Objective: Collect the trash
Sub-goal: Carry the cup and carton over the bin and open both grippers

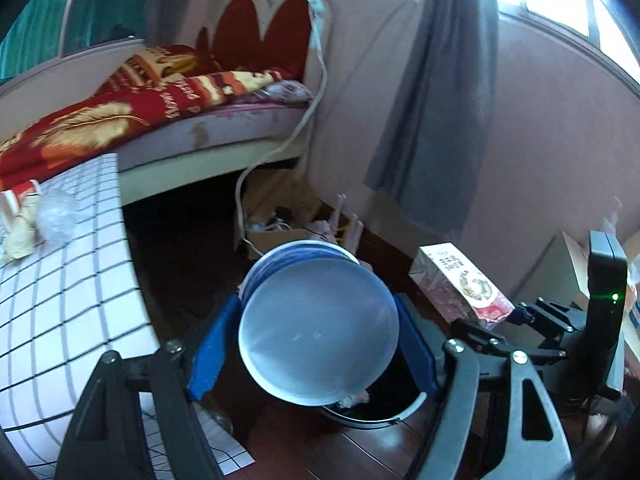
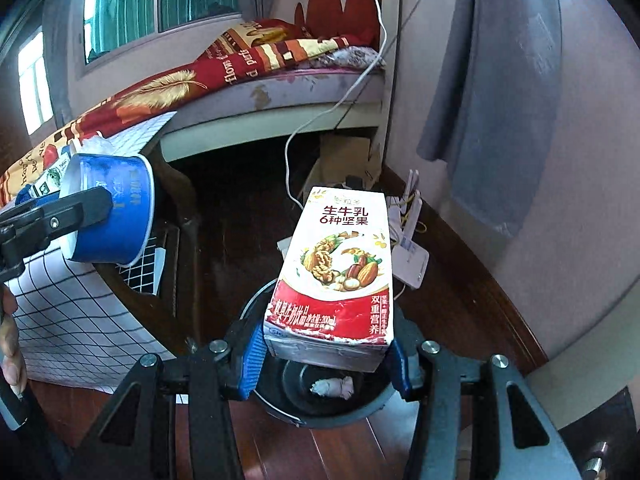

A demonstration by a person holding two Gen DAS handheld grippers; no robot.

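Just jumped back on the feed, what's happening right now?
A person is collecting trash with two handheld grippers. The left gripper is clamped on a blue paper cup, and the right gripper on a milk carton. Both are held above the open trash bin on the wooden floor, where a crumpled wad already lies. Neither item is dropped yet.

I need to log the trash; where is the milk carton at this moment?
The milk carton is clamped in the right gripper, centre of the right wrist view, above the dark trash bin on the wooden floor.
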